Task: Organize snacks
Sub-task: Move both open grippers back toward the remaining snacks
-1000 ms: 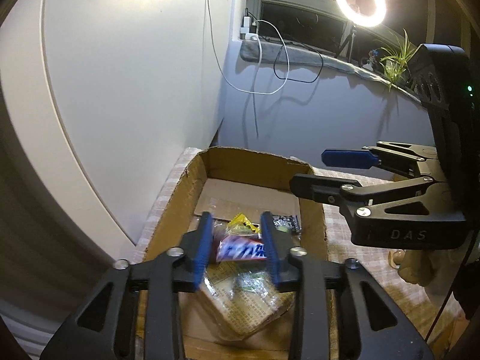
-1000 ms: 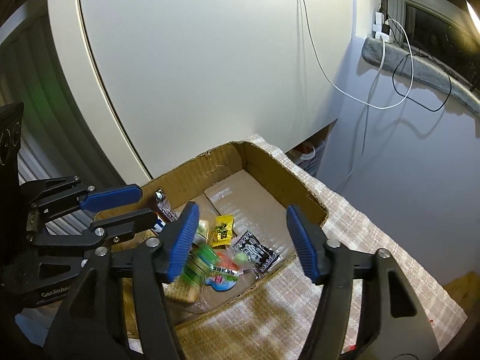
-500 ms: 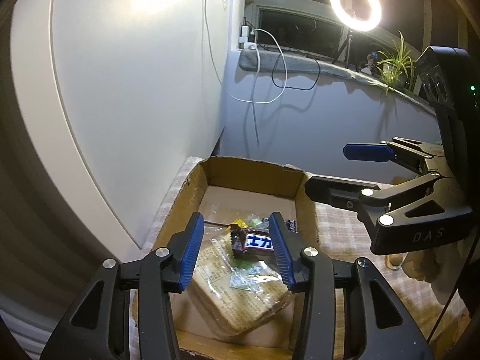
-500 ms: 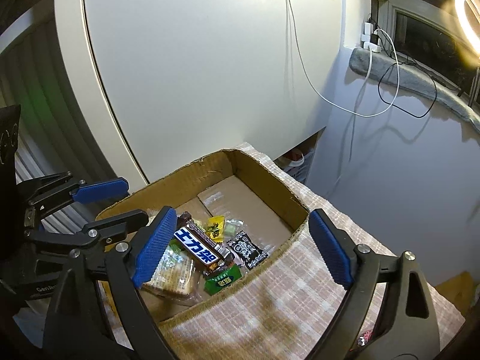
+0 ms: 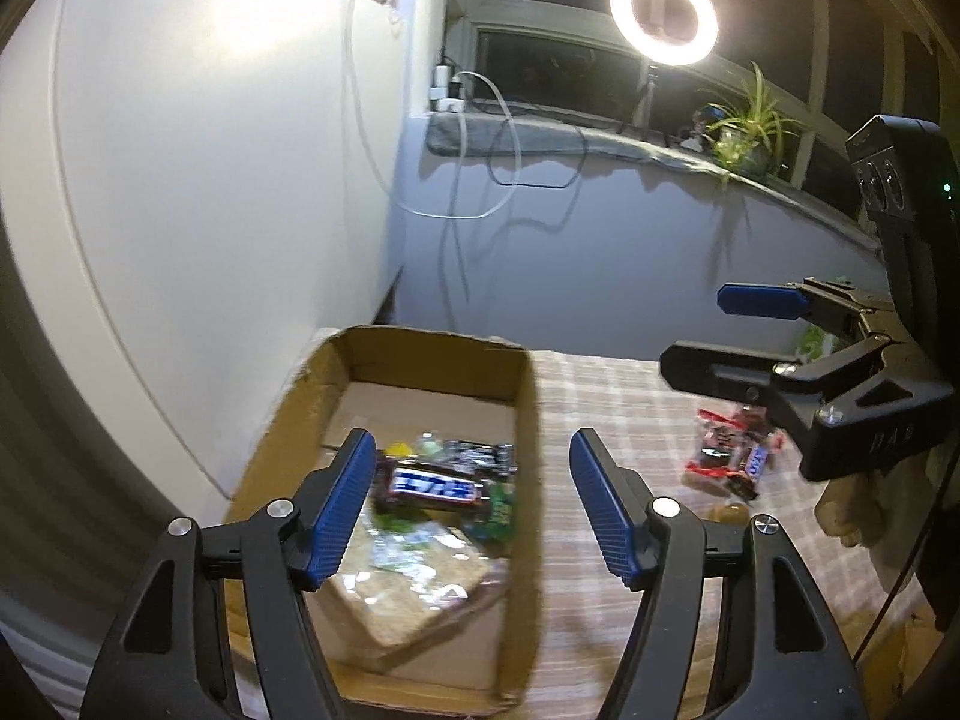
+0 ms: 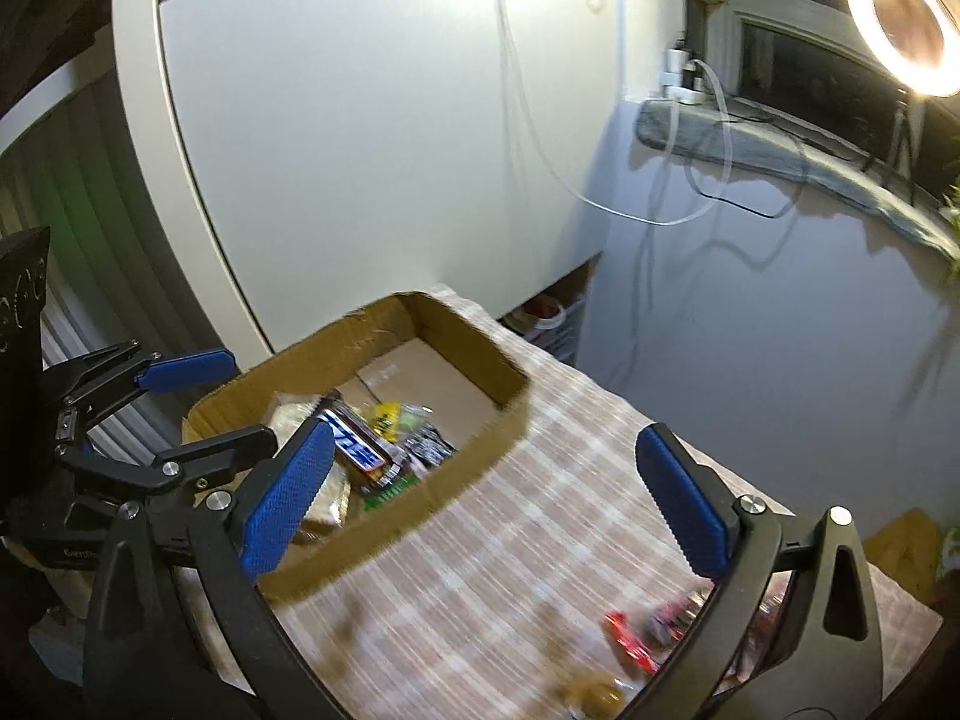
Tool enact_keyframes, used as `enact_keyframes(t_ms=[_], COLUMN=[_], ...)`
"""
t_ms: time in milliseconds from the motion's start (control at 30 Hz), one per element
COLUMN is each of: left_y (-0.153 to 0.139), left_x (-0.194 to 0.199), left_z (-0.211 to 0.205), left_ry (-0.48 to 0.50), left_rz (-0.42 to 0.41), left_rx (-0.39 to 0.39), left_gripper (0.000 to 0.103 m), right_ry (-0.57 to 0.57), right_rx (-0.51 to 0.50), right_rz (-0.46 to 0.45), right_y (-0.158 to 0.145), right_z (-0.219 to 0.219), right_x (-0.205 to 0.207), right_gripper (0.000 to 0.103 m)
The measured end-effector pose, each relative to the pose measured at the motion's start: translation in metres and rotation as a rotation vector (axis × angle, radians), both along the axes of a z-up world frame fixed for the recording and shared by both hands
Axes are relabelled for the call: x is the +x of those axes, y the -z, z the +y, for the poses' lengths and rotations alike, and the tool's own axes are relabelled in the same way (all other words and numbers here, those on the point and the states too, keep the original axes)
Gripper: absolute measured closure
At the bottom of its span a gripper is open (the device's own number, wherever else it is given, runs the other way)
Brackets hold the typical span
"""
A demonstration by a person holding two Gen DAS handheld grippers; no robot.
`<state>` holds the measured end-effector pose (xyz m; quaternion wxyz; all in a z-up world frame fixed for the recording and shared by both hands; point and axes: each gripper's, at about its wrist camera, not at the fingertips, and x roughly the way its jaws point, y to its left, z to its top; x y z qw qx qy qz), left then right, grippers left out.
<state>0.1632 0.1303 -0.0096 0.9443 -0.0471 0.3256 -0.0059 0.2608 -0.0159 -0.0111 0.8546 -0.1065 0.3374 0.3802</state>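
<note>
A cardboard box [image 5: 528, 420] [image 6: 456, 480] on a checked tablecloth holds several snacks: a dark chocolate bar with a blue label [image 5: 432, 487] [image 6: 357, 450], a clear pack of crackers [image 5: 414, 594], and small yellow, green and black packets. Red-wrapped snacks [image 5: 729, 450] [image 6: 636, 636] lie loose on the cloth right of the box. My left gripper [image 5: 471, 501] is open and empty above the box's right wall. My right gripper [image 6: 480, 495] is open and empty above the cloth beside the box; it also shows in the left wrist view [image 5: 708, 330].
A white cabinet [image 5: 180, 210] stands behind the box on the left. A grey wall with hanging cables [image 5: 480, 180] lies beyond the table. A ring light [image 5: 663, 15] and a plant [image 5: 744, 132] are on the sill. A small brown item [image 5: 729, 510] lies near the red snacks.
My left gripper let go of the blue-labelled chocolate bar, which now lies in the box, then opened wide and drew back rightward. My right gripper opened wider and swung right toward the loose snacks.
</note>
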Motion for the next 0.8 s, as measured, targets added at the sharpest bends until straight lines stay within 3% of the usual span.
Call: enact_keyframes(t_ms=[567, 800], left_y=[0.013, 0.032], left_x=[0.005, 0.009], left_z=[-0.087, -0.124], left_ry=[0.182, 0.257], left_rz=[0.045, 0.096], left_rx=[-0.019, -0.036], left_gripper=[0.036, 0.036], right_ry=[0.17, 0.238], right_rx=[-0.007, 0.007], right_rz=[0.024, 0.167], right_y=[0.011, 0.042], right_z=[-0.13, -0.167], right_x=[-0.005, 0.008], right_gripper=[0.001, 0.001])
